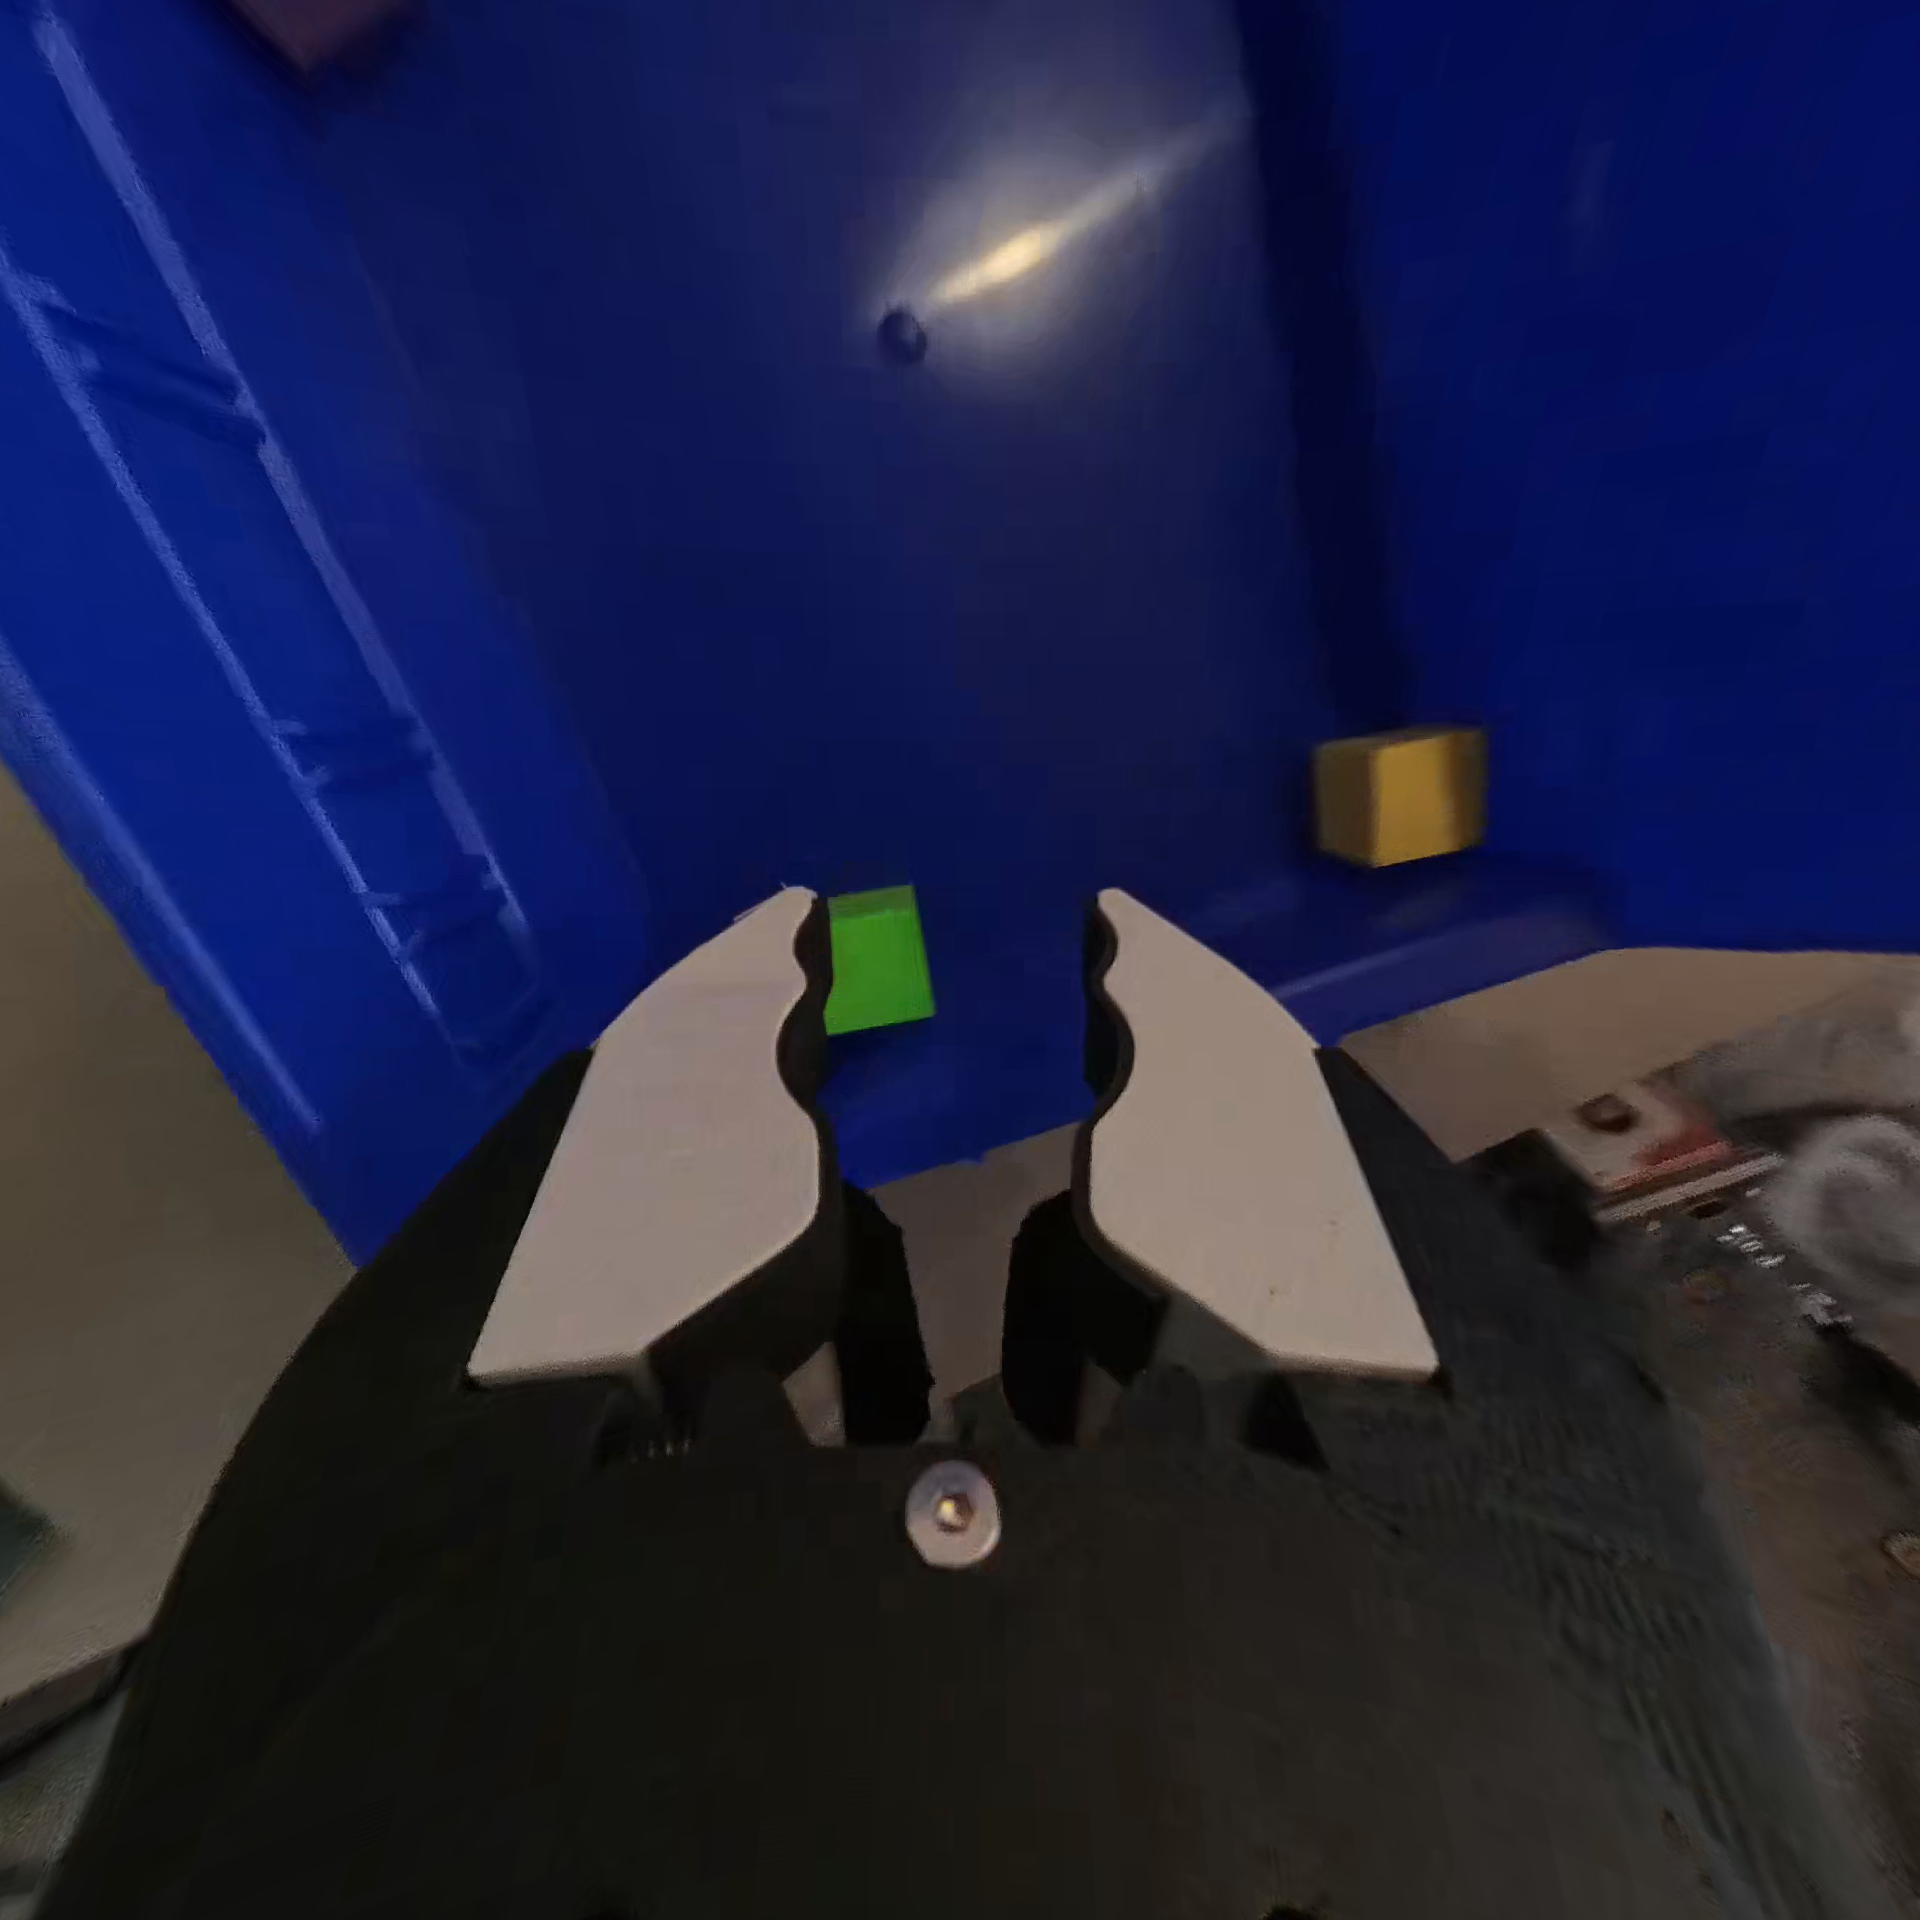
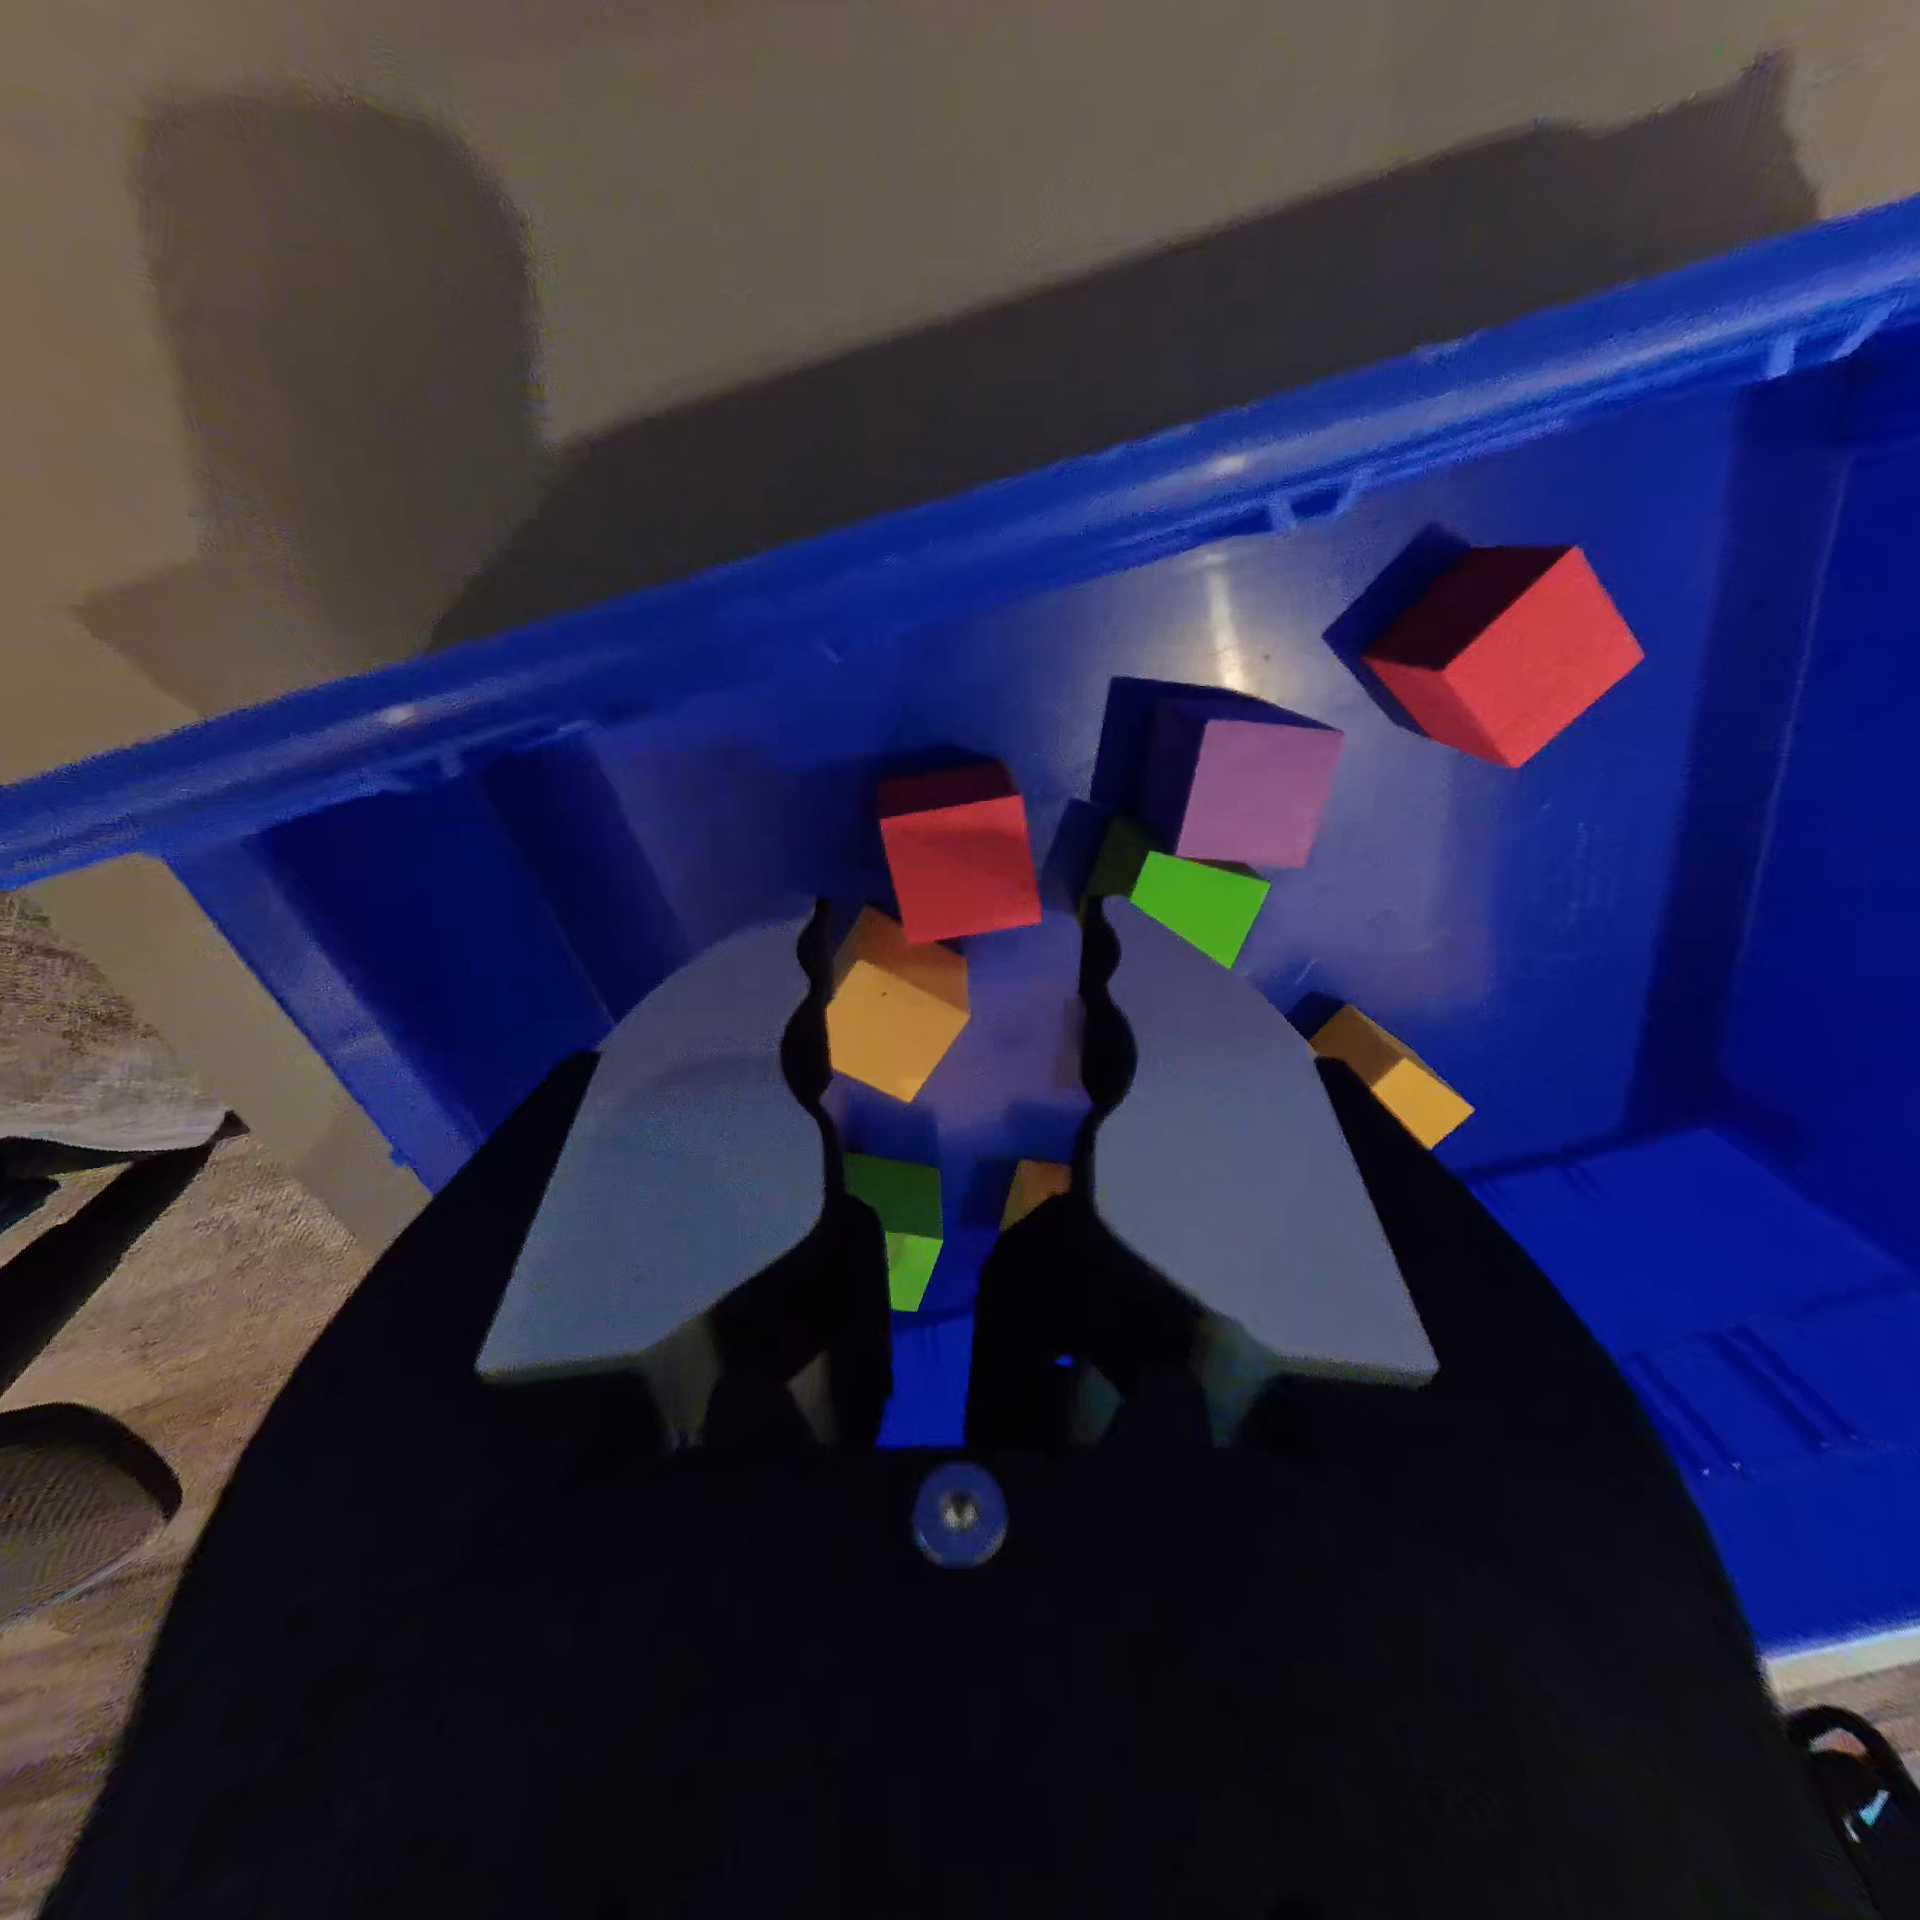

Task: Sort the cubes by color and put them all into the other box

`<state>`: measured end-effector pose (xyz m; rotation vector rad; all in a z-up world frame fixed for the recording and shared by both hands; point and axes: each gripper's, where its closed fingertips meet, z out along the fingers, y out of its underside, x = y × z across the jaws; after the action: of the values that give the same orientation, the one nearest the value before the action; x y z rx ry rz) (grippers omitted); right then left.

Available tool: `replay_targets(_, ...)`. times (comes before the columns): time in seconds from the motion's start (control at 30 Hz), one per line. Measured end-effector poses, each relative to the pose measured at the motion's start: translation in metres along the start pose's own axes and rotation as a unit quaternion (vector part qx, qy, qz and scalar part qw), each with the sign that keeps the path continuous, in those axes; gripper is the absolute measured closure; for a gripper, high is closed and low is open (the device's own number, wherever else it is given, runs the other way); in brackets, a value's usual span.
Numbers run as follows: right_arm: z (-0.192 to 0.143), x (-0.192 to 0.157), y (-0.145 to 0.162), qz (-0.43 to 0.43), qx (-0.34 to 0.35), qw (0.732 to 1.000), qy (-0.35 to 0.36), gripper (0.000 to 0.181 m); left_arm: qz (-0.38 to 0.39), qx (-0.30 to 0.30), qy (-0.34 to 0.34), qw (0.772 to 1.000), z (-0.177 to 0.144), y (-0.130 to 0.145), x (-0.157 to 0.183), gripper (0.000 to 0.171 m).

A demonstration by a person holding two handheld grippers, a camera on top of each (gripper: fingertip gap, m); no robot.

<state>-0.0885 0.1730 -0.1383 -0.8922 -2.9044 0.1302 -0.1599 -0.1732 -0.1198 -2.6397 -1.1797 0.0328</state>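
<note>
My left gripper (image 1: 948,914) is open above a blue plastic bin (image 1: 727,520). A green cube (image 1: 878,961) lies on the bin floor right by the left fingertip, and a yellow cube (image 1: 1397,795) lies by the right wall. My right gripper (image 2: 951,920) is open over another blue bin (image 2: 1558,935) with several cubes. An orange cube (image 2: 896,1013) sits between the fingers, against the left one. A red cube (image 2: 961,862) lies just past the tips. A green cube (image 2: 1195,904), a purple cube (image 2: 1252,779) and a larger red cube (image 2: 1501,655) lie beyond.
Another orange cube (image 2: 1392,1075) lies right of the right finger, and a green cube (image 2: 904,1226) shows low between the fingers. A beige tabletop (image 2: 623,260) surrounds the bins. A grey metal part (image 1: 1642,1132) lies right of the left bin.
</note>
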Motion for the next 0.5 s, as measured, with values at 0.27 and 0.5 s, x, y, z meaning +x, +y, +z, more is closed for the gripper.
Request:
replay_targets(0.27, -0.007, -0.002, 0.002, -0.01, 0.032, 0.999, 0.02, 0.137, 0.015, -0.129, -0.018, 0.991, 0.02, 0.015, -0.01, 0.126)
replay_targets(0.5, -0.012, 0.001, 0.005, -0.011, 0.052, 0.998, 0.037, 0.137, 0.014, -0.177, -0.017, 0.984, 0.031, 0.023, -0.016, 0.142)
